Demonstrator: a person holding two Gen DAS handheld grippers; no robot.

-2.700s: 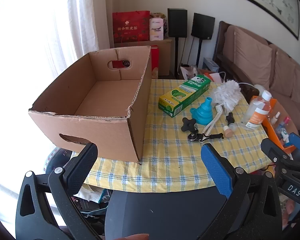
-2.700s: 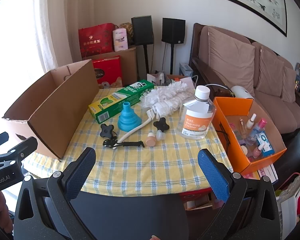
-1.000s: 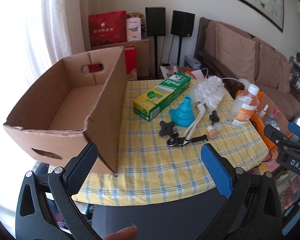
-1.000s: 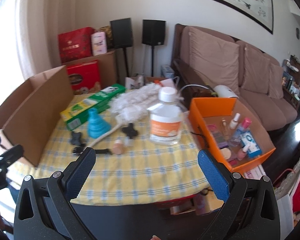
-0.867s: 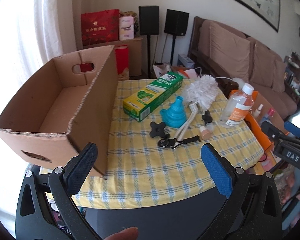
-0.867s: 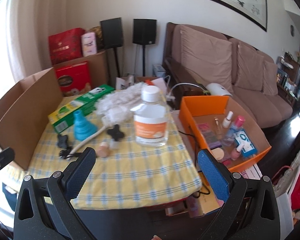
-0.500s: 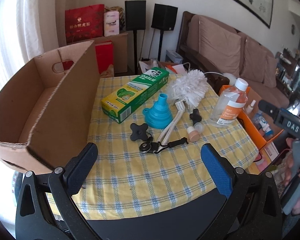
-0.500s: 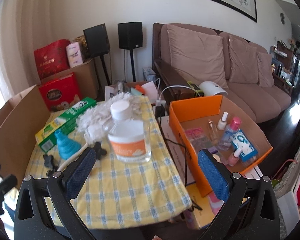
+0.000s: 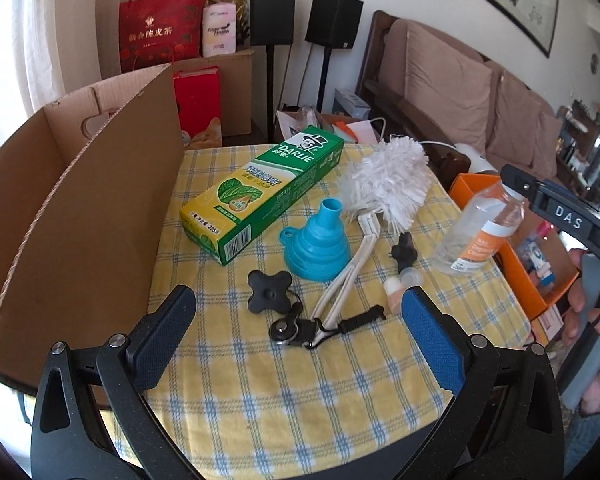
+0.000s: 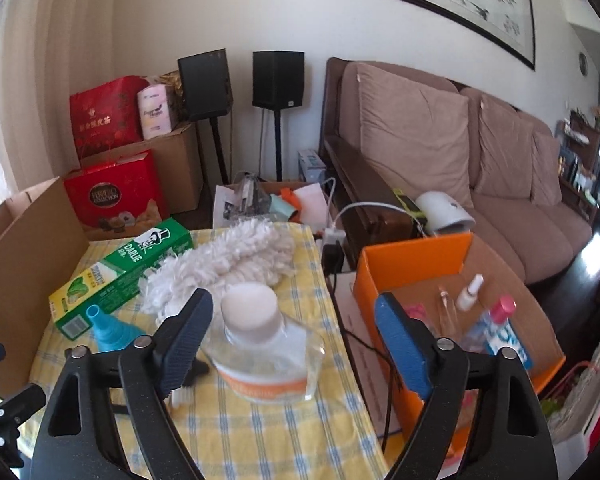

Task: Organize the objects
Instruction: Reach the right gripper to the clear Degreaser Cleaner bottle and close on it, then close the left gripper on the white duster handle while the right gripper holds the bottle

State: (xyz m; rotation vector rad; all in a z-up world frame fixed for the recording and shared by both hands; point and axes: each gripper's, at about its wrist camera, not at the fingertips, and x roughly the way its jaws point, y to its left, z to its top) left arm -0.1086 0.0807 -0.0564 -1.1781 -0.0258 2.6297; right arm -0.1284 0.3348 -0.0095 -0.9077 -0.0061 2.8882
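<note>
A clear bottle with a white cap and orange label (image 10: 266, 354) stands on the yellow checked tablecloth (image 10: 300, 432); it also shows in the left wrist view (image 9: 480, 232). My right gripper (image 10: 294, 338) is open, its fingers either side of the bottle's cap, not touching. My left gripper (image 9: 300, 328) is open and empty above the table's near part, over a black lanyard clip (image 9: 300, 326). Ahead lie a blue funnel (image 9: 318, 240), a green Darlie box (image 9: 260, 192), a white duster (image 9: 384, 184) and two black knobs (image 9: 269, 291).
A large open cardboard box (image 9: 80, 208) stands at the table's left. An orange box (image 10: 452, 280) holding several small bottles sits off the table's right edge. A sofa (image 10: 440, 152), speakers on stands and red gift bags are behind.
Both grippers moved forward and rightward. The right one closed in on the clear bottle, which now sits between its open fingers. The left one came over the small items.
</note>
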